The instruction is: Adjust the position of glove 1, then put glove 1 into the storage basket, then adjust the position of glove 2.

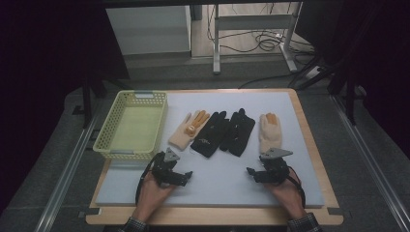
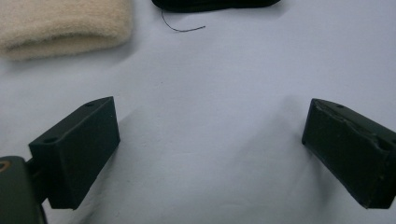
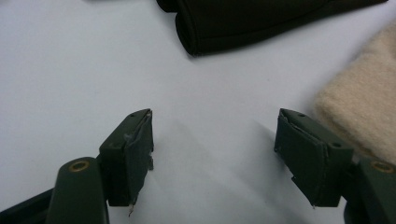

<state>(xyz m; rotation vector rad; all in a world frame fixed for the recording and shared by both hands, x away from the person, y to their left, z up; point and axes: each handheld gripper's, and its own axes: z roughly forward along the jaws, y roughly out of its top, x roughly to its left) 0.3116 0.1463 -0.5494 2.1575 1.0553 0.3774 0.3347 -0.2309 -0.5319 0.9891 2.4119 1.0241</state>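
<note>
Both hands rest low at the near edge of the pale grey foam mat (image 1: 212, 186), each holding a black two-jaw gripper. The left gripper (image 1: 186, 175) sits near the front corner of the yellow perforated plastic basket (image 1: 110, 131), its jaws spread wide with bare mat between them, nothing held. In the left gripper view the jaws stand far apart, and the cuff of the cream knitted glove with orange fingertips (image 2: 63, 23) lies ahead and to one side, well clear of them.

The right gripper (image 1: 251, 171) is open too, a little less wide, and empty. Just beyond it lies the second cream knitted glove (image 1: 269, 130), its cuff close to the gripper; in the right gripper view that fuzzy cuff (image 3: 364, 112) sits just beside one jaw, though I can't quite tell whether it touches.

Between the two cream gloves, the pair of black fabric gloves (image 1: 225, 133) lies side by side, fingers pointing away from the person. All four gloves are on the mat, outside the basket.
</note>
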